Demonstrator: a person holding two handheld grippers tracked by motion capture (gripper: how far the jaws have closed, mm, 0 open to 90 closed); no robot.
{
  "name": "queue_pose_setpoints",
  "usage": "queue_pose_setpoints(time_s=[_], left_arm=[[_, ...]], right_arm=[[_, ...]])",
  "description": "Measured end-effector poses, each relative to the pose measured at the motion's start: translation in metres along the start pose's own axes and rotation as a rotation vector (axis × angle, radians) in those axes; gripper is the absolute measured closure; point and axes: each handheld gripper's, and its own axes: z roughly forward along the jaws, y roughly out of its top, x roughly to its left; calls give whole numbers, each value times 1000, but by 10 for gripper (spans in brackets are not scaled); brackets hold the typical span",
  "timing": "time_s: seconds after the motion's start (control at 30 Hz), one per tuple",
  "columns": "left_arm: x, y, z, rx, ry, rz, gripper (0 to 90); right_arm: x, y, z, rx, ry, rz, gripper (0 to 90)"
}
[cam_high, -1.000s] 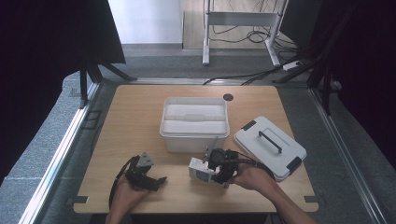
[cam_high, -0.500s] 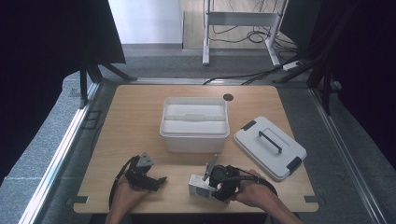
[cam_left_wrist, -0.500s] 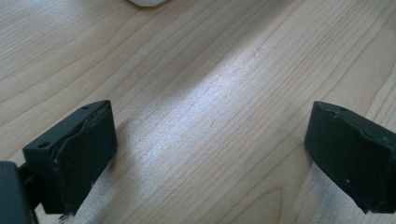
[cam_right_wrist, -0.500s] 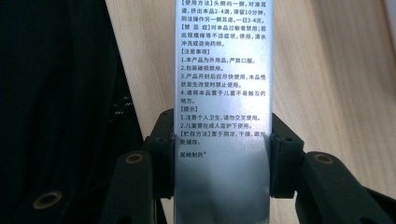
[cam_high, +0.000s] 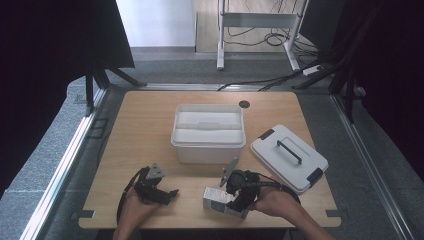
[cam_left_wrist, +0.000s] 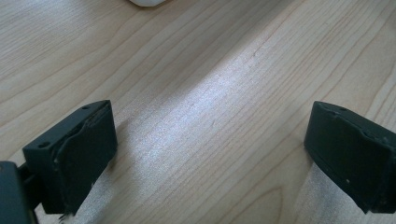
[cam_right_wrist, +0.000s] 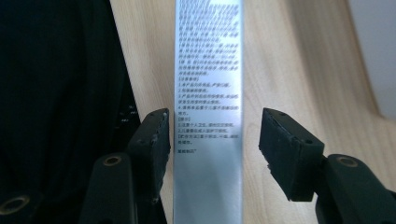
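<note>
Right gripper (cam_high: 239, 199): I have it at the near edge, over the small silver-grey cardboard carton with printed text (cam_high: 223, 202); its jaws have just been opening, and in the right gripper view the carton (cam_right_wrist: 208, 116) lies between them with a gap at each pad, so nothing is gripped.
Left gripper (cam_high: 170, 193): resting low at the near left, jaws wide apart over bare wood, holding nothing.
Carton: lying flat on the light wooden tabletop (cam_high: 145, 130), near its front edge, apart from the box.
Progress: I judge the carton just set down or not yet picked up; the white open plastic storage box (cam_high: 208, 132) at mid-table looks empty, and its white lid with black handle (cam_high: 288, 156) lies off to the right.
Room: grey floor, cables and a white frame beyond, dark curtains at both sides.
</note>
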Motion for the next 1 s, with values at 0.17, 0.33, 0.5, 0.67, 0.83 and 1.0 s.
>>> queue_pose_setpoints(time_s=[0.17, 0.33, 0.5, 0.67, 0.83, 1.0], left_arm=[[0, 0, 0, 3, 3, -3, 10], [0, 0, 0, 6, 5, -6, 5], [1, 1, 0, 6, 4, -6, 6], [5, 4, -1, 1, -24, -19, 11], [14, 17, -12, -18, -51, -8, 10], [23, 36, -23, -30, -60, 22, 9]], right_arm=[[-6, 4, -13, -28, 3, 14, 418], [-19, 1, -21, -54, -19, 46, 410], [-35, -15, -20, -87, -33, 110, 401], [-49, -30, -16, -113, -56, 162, 384], [-61, -41, -14, -162, -87, 205, 359], [-72, -49, -12, -201, -123, 235, 304]])
